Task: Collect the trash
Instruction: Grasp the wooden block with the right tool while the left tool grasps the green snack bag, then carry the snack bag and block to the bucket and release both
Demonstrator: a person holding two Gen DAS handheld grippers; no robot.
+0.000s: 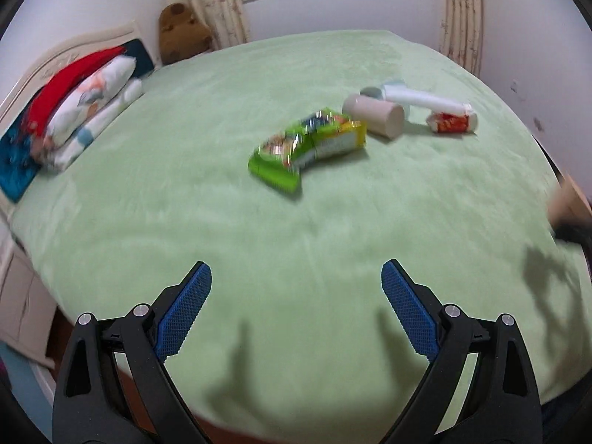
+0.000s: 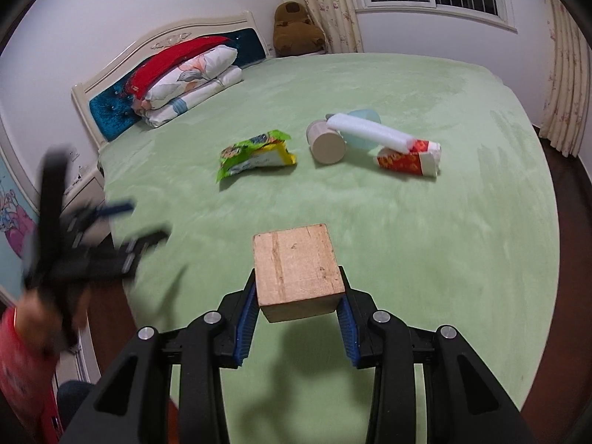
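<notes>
Mostly scattered mid-bed: crumpled green-and-yellow foil snack bag [image 1: 309,146], lying flat on pale green plush bedspread [image 1: 296,229], nearest of the litter. Just right of it, beige cylindrical cup on its side [image 1: 373,114]; behind that, pale blue plastic cup [image 2: 364,129] partly hidden under white foam tube [image 1: 425,101], whose far end rests on crushed red-and-white paper carton [image 1: 453,123]. Looks dropped rather than arranged; the pile leans on itself, so likely to shift when one piece is pulled.

Left gripper [image 1: 296,281]: blue-padded jaws spread wide, nothing between them, aimed over the near bedspread. Snack bag dead ahead but well apart from the fingertips, slightly right of centre. Probably lined up for the bag as first pick. View motion-blurred.

Right gripper [image 2: 298,296]: jaws clamped on light wooden rectangular block [image 2: 298,272], held by its side faces, clear above the bedspread. Litter well beyond the block. Purpose of block unclear; hand occupied, so collection falls to the left.

Outward: stacked floral pillows with red cloth [image 2: 185,74] at headboard, brown plush toy [image 2: 296,29] in corner, well away.
</notes>
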